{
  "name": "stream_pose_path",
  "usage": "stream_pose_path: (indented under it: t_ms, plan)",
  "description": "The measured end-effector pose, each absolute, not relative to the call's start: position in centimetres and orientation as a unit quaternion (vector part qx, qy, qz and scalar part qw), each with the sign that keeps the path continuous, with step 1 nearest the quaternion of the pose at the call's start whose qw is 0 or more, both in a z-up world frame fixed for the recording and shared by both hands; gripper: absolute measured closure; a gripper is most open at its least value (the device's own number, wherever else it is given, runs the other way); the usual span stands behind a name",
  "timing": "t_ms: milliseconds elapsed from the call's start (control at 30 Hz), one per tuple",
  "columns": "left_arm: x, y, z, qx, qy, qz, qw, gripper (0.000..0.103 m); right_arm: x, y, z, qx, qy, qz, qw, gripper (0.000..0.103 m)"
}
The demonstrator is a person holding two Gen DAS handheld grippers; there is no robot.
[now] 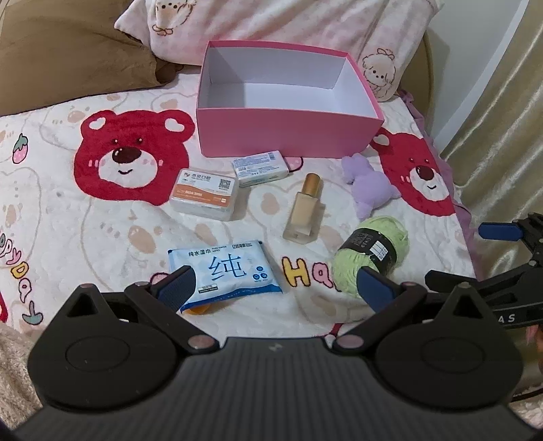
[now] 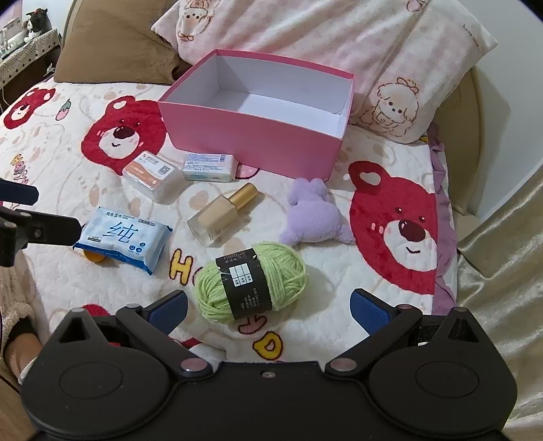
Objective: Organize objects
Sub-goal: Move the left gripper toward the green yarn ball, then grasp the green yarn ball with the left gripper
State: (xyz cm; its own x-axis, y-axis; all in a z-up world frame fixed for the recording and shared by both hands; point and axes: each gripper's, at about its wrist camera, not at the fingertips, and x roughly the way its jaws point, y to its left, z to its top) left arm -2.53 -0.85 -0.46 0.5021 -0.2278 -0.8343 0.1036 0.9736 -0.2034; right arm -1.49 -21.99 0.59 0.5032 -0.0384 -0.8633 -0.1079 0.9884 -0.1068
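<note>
An empty pink box (image 1: 285, 135) (image 2: 251, 139) stands open on the bed blanket. In front of it lie an orange-labelled clear case (image 1: 205, 193) (image 2: 151, 173), a small white packet (image 1: 261, 168) (image 2: 208, 166), a beige bottle with a gold cap (image 1: 303, 212) (image 2: 220, 212), a purple plush toy (image 1: 368, 185) (image 2: 314, 213), a green yarn ball (image 1: 370, 254) (image 2: 251, 283) and a blue wet-wipes pack (image 1: 225, 271) (image 2: 124, 237). My left gripper (image 1: 275, 288) hovers open, just short of the wipes and the yarn. My right gripper (image 2: 268, 307) is open, just short of the yarn.
A bear-print blanket (image 1: 129, 159) (image 2: 400, 230) covers the bed. Pillows (image 1: 305, 23) (image 2: 339, 40) lie behind the box. A gold curtain (image 1: 499, 118) hangs at the right. An orange thing (image 2: 95, 256) peeks from under the wipes. A hand in a fluffy sleeve (image 2: 17, 339) shows at the left.
</note>
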Motion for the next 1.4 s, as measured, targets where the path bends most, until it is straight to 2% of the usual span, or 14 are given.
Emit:
stream_pose_path:
  t_ms: [400, 700, 833, 1033, 1167, 1267, 1400]
  plan:
    - [0.2, -4.5, -0.2, -0.069, 0.488, -0.111, 0.863, 0.001, -3.3, -23.9, 0.0, -0.101, 0.398, 0.089, 0.907, 0.000]
    - [2.3, -8.7, -5.6, -0.101, 0.505, -0.144, 0.845, 0.001, -1.9, -23.3, -5.8, -0.225, 0.405, 0.170, 0.870, 0.000]
    - [2.6, -9.7, -8.1, -0.114, 0.515, -0.157, 0.835, 0.003, -0.1, -23.7, -8.6, -0.219, 0.427, 0.191, 0.856, 0.000]
    - [3.0, -10.8, -10.5, -0.131, 0.520, -0.179, 0.825, 0.013, 0.9, -24.0, -11.1, -0.191, 0.430, 0.201, 0.859, 0.000]
    - [3.3, -10.8, -11.8, -0.147, 0.527, -0.185, 0.816, 0.037, 1.4, -24.3, -12.3, -0.163, 0.423, 0.199, 0.869, 0.000]
    - [3.2, -10.7, -12.5, -0.141, 0.510, -0.174, 0.830, 0.040, 1.7, -24.8, -12.5, -0.129, 0.411, 0.193, 0.881, 0.001]
    - [3.6, -10.0, -12.0, -0.153, 0.481, -0.182, 0.844, 0.044, 1.8, -25.8, -12.1, -0.058, 0.401, 0.180, 0.896, 0.011]
